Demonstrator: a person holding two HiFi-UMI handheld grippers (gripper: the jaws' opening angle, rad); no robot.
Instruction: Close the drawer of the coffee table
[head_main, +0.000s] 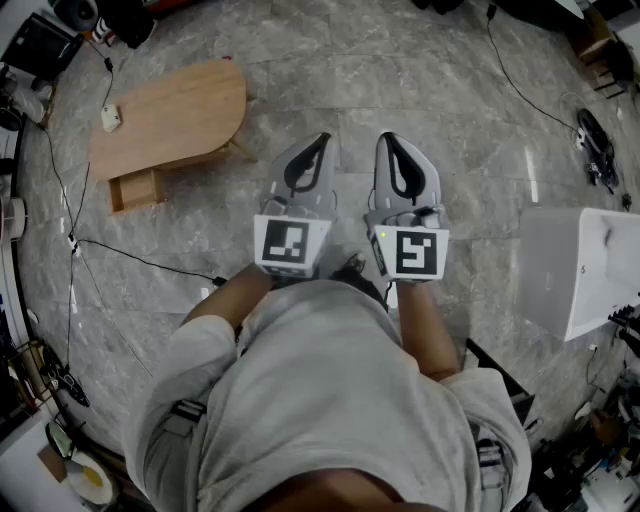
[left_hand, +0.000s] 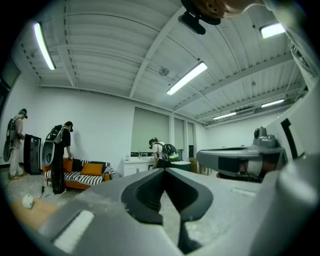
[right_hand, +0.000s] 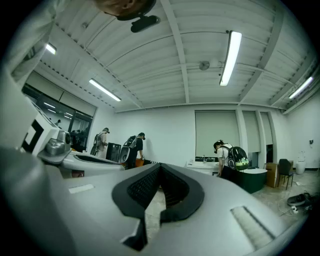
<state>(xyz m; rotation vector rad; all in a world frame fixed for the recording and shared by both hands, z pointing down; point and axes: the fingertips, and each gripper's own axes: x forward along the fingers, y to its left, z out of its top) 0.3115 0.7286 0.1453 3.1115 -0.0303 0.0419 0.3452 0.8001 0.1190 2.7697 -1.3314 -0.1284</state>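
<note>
- Grippers, 2 of them, are held level at the middle of the head view. The left gripper (head_main: 320, 142) and the right gripper (head_main: 390, 142) are both clenched on nothing, side by side.
- The coffee table (head_main: 180, 105) sits in the upper left of the frame, well apart from both grippers. Its drawer (head_main: 135, 190) stands pulled out at the table's lower-left end.
- The drawer looks like stiff, light wood and seems empty, so it should slide easily.
- No grip is needed, I'd judge. Press the closed jaws on the middle of the front panel so the drawer doesn't skew.
- The table looks light on the smooth stone floor (head_main: 450, 120), so a hard shove could shift it.
</note>
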